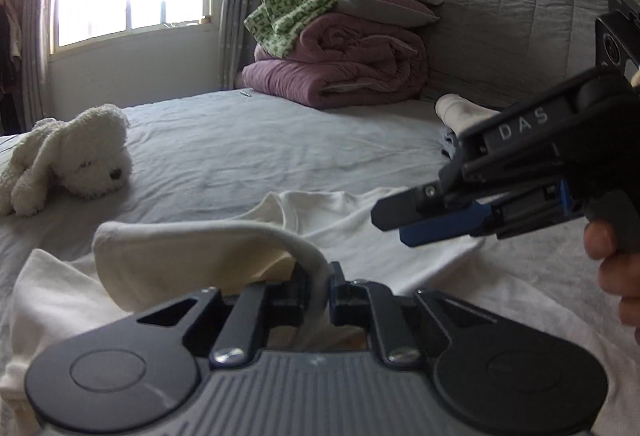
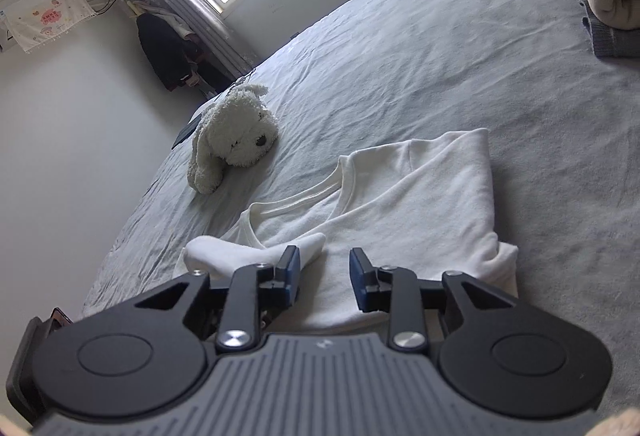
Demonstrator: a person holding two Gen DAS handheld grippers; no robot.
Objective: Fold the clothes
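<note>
White cotton long-sleeved shirt (image 2: 404,203) is lying on the grey bed (image 2: 440,55), half folded; left hand-held gripper (image 1: 320,286) is pinching its sleeve (image 1: 192,256), right hand-held gripper (image 2: 324,276) is hovering open, further folds remaining.

White shirt (image 2: 400,203), part-folded, on bed

White letters "DAS" on the black body of the right gripper (image 1: 394,224), pink characters on a white wall cloth (image 2: 46,15) too small to read
</note>
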